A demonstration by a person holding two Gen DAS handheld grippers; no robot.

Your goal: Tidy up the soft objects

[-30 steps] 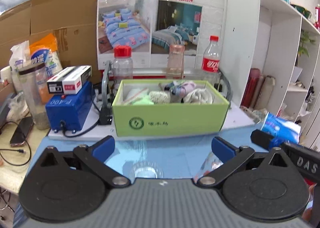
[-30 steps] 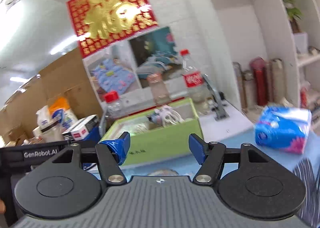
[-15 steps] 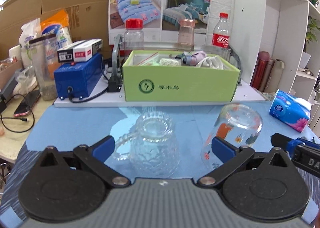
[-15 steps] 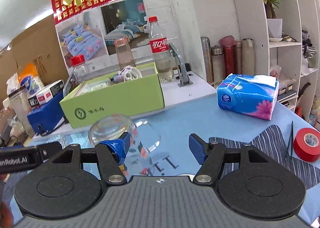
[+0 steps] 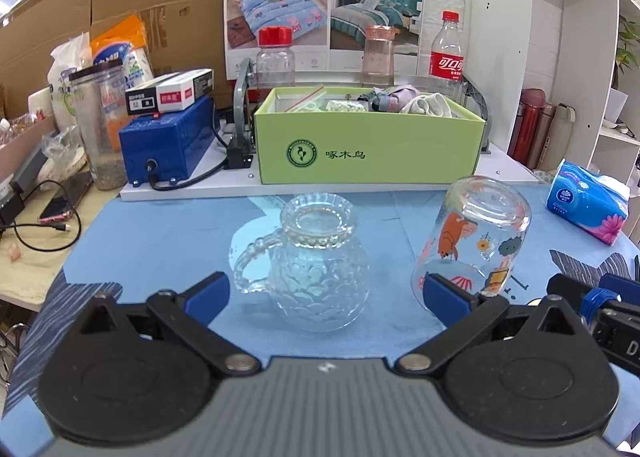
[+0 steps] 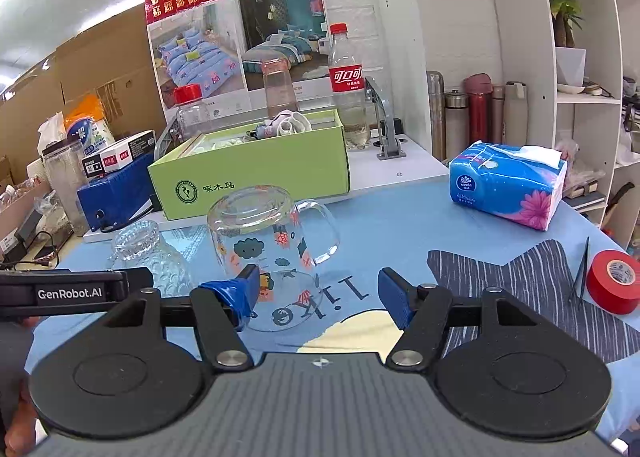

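A green box (image 5: 368,149) at the back of the blue mat holds several soft cloth items (image 5: 424,104); it also shows in the right wrist view (image 6: 256,173). My left gripper (image 5: 326,293) is open and empty, close behind an upside-down textured glass mug (image 5: 316,269). My right gripper (image 6: 320,293) is open and empty, with an upside-down painted glass mug (image 6: 264,245) just ahead of its left finger. That painted mug (image 5: 476,233) stands right of the textured one. A blue tissue pack (image 6: 508,185) lies at the right.
A blue device (image 5: 168,145), a clear jar (image 5: 100,125) and cables sit at the left. Bottles (image 5: 447,53) stand behind the box. White shelves (image 6: 580,57) rise at the right. A red tape roll (image 6: 616,281) and tweezers (image 6: 582,273) lie on the mat's right side.
Both grippers have pulled back and tilted down from the box. The two upside-down glass mugs have come into view close in front of them. Both stay open.
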